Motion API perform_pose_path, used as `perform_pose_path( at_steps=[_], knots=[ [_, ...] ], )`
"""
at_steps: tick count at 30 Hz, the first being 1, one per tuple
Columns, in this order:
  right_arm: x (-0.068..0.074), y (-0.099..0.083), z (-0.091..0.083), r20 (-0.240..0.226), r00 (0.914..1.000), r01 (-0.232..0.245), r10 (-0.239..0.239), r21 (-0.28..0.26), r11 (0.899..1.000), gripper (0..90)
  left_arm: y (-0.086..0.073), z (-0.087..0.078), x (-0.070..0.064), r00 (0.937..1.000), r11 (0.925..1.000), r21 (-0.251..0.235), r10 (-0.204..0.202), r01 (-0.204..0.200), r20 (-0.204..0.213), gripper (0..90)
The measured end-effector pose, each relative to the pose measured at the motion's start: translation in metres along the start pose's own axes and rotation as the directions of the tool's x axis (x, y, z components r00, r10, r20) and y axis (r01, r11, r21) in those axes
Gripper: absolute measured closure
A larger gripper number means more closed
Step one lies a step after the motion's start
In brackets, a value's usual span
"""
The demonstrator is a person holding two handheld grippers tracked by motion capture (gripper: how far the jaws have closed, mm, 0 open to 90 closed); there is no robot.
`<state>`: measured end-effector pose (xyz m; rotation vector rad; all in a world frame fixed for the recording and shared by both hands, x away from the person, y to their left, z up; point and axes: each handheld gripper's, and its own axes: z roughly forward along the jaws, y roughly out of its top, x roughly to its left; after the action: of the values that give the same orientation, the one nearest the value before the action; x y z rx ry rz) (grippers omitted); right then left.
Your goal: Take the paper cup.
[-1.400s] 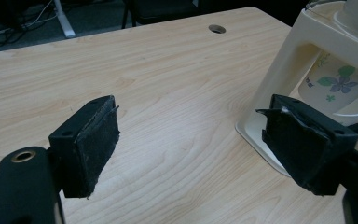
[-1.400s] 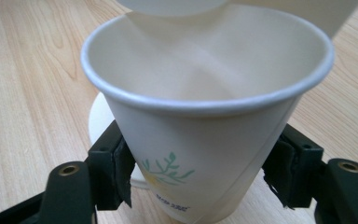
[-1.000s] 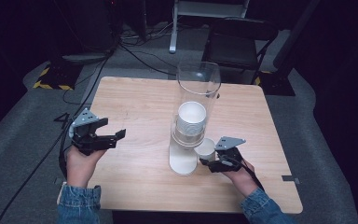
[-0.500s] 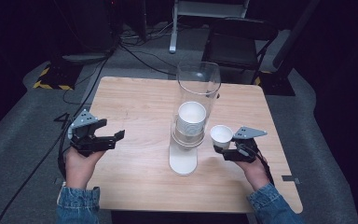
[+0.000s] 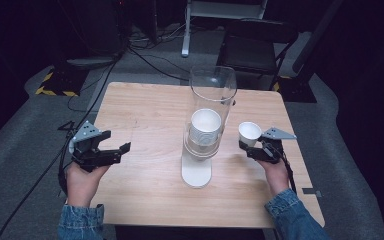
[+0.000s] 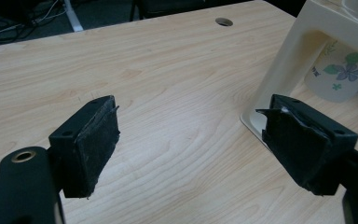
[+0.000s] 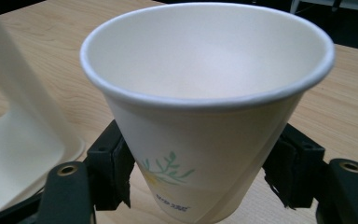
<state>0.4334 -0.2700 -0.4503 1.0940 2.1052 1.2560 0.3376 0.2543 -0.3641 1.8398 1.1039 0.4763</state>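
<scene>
I have the right gripper (image 5: 257, 148) clamped on the paper cup (image 7: 205, 107), upright and clear of the table (image 5: 145, 115), just right of the cup dispenser (image 5: 206, 130); the left gripper (image 6: 191, 149) hangs wide open and empty, left of the dispenser base. Step in hand, as I judge it: carrying off a cup drawn from the dispenser, whose tube holds more. The next move calls for lowering it level onto bare wood before releasing.

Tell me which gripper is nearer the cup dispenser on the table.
Right. The right gripper, shut on a paper cup, sits just beside the dispenser on its right. The left gripper, open and empty, hangs farther off to its left.
</scene>
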Motion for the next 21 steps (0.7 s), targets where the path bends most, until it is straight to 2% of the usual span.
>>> perform_pose_path(
  at_steps=[3, 7, 10, 17, 21],
  knots=[
    [-0.005, -0.004, 0.008, 0.013, 0.9999, -0.004, 0.004, 0.000, 1.000, 32.5, -0.001, -0.002, 0.000, 1.0000, 1.0000, 0.000, 0.002, -0.002, -0.001, 18.3],
    [-0.005, -0.007, 0.018, 0.049, 0.9987, 0.014, -0.014, 0.005, 1.000, 32.3, -0.003, -0.004, 0.000, 1.0000, 1.0000, -0.004, -0.006, 0.006, -0.006, 18.4],
    [-0.006, -0.011, 0.024, 0.015, 0.9998, -0.013, 0.013, -0.004, 1.000, 32.2, -0.004, -0.004, 0.000, 1.0000, 1.0000, -0.002, -0.006, 0.006, -0.005, 18.4],
    [-0.006, -0.020, 0.038, 0.029, 0.9994, 0.017, -0.020, 0.076, 0.997, 31.9, -0.005, -0.003, 0.000, 1.0000, 1.0000, 0.003, -0.007, 0.007, -0.005, 18.4],
    [-0.006, -0.023, 0.041, 0.039, 0.9991, 0.013, -0.017, 0.105, 0.994, 31.6, -0.005, -0.002, 0.000, 1.0000, 1.0000, 0.006, -0.007, 0.007, 0.000, 18.3]
  ],
)
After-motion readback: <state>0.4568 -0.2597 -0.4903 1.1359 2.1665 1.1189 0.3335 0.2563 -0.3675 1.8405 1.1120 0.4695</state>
